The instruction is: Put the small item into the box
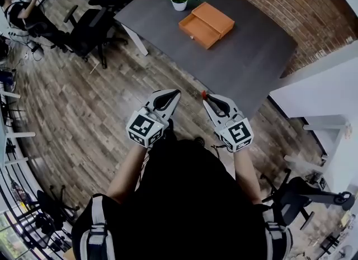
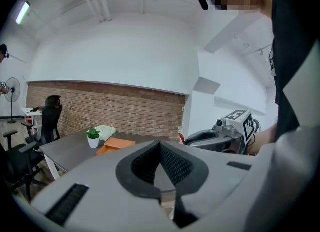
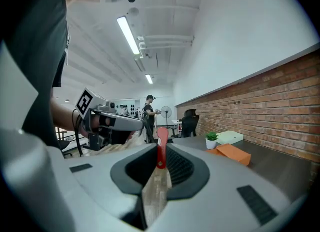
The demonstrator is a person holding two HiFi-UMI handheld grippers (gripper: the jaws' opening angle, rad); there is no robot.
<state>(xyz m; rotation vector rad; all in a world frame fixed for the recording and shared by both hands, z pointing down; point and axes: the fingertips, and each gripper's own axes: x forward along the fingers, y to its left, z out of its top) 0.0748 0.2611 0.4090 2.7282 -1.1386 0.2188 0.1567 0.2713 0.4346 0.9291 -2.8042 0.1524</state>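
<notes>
table (image 1: 251,57) edge sits just beyond right gripper (image 1: 207,101) holding small red item (image 3: 161,146).

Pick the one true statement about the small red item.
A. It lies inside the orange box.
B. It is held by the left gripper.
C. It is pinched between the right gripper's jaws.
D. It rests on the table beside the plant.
C: the right gripper view shows the small red item clamped upright between the right gripper's jaws. The left gripper is shut on nothing, and the orange box sits far off on the table.
</notes>
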